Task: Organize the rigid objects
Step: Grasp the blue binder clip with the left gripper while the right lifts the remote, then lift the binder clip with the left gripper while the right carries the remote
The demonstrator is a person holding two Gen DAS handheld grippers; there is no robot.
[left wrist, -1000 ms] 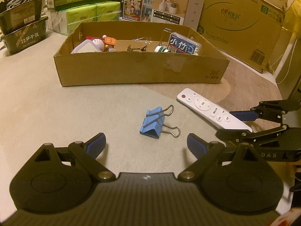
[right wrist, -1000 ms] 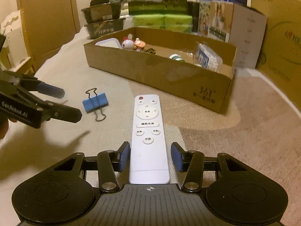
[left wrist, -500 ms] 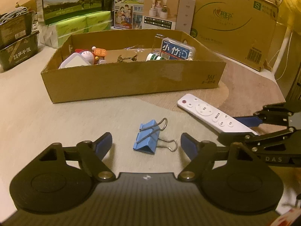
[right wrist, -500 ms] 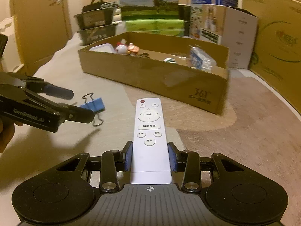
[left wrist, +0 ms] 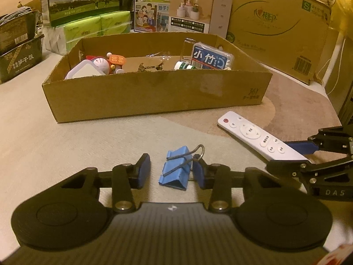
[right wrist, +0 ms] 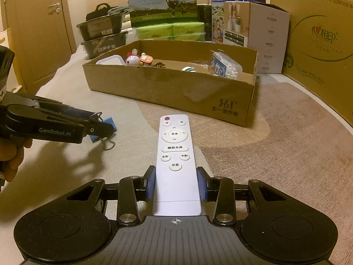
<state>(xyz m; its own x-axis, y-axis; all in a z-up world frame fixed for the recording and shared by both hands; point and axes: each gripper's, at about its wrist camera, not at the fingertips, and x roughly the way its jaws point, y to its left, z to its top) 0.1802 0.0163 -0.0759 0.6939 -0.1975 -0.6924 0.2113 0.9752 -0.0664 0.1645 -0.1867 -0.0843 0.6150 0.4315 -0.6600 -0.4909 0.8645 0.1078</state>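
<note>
A blue binder clip lies on the beige mat between the fingers of my left gripper. The jaws have narrowed around it; the right pad touches it and a gap shows on the left. The clip also shows in the right wrist view, partly behind the left gripper. A white remote lies flat, its near end between the blue pads of my right gripper, which is shut on it. The remote and the right gripper show in the left wrist view.
A shallow cardboard box stands behind, holding a Doraemon figure, a white case, a small bottle and a cotton swab pack. Milk cartons, green tissue packs and a large carton stand behind it. Black trays are at the far left.
My left gripper moved forward over the binder clip and its jaws narrowed around it. My right gripper closed onto the near end of the remote.
</note>
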